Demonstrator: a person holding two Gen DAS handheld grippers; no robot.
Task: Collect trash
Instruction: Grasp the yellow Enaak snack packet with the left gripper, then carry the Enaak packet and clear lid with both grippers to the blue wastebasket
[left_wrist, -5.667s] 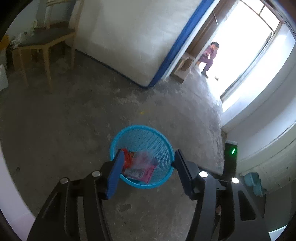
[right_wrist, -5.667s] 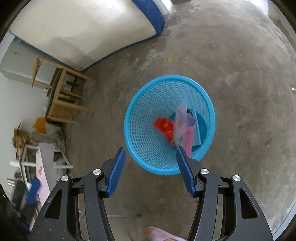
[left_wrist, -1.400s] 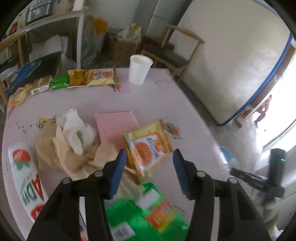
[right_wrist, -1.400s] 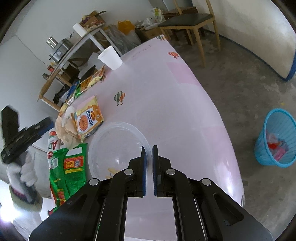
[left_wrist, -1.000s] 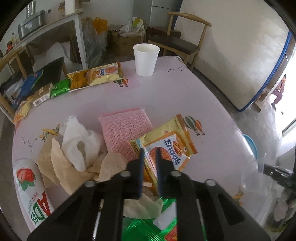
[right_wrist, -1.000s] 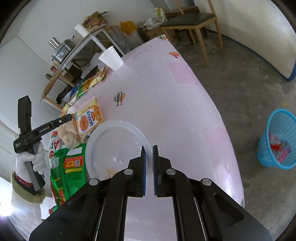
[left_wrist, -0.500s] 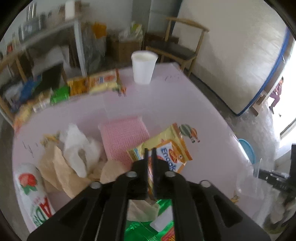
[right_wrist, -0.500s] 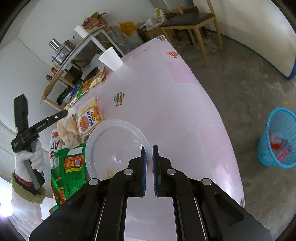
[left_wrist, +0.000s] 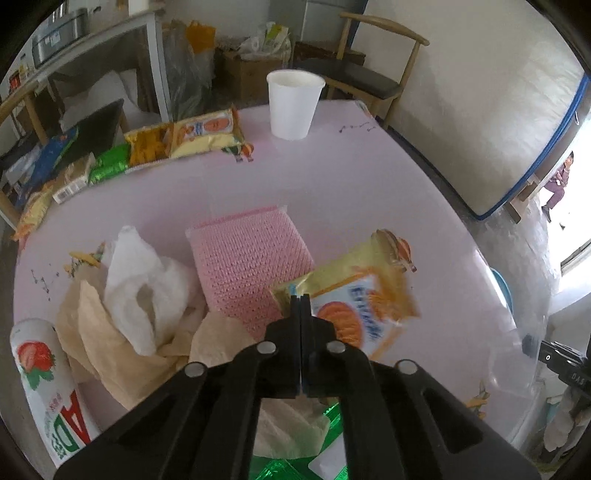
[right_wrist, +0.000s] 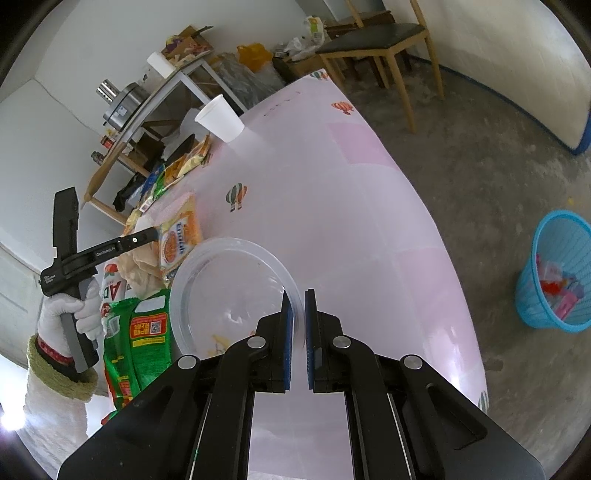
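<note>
"Enaak" snack wrapper (left_wrist: 354, 295) in left hand-held gripper (left_wrist: 300, 300)

Bare grey concrete floor (right_wrist: 480, 155), stained & patchy. Plain white walls (right_wrist: 55, 74). White mattress w/ blue edging (left_wrist: 491, 110) leans upright against the wall; bright daylight floods in past it at the right, prob. an open doorway (left_wrist: 576, 206), blown out. Wooden chair w/ dark seat (right_wrist: 373, 40) stands on the floor by the round pink-clothed table (right_wrist: 332, 192). Behind: white metal-leg side table (left_wrist: 96, 44), cardboard boxes & plastic bags (left_wrist: 240, 48) piled near the wall.
</note>
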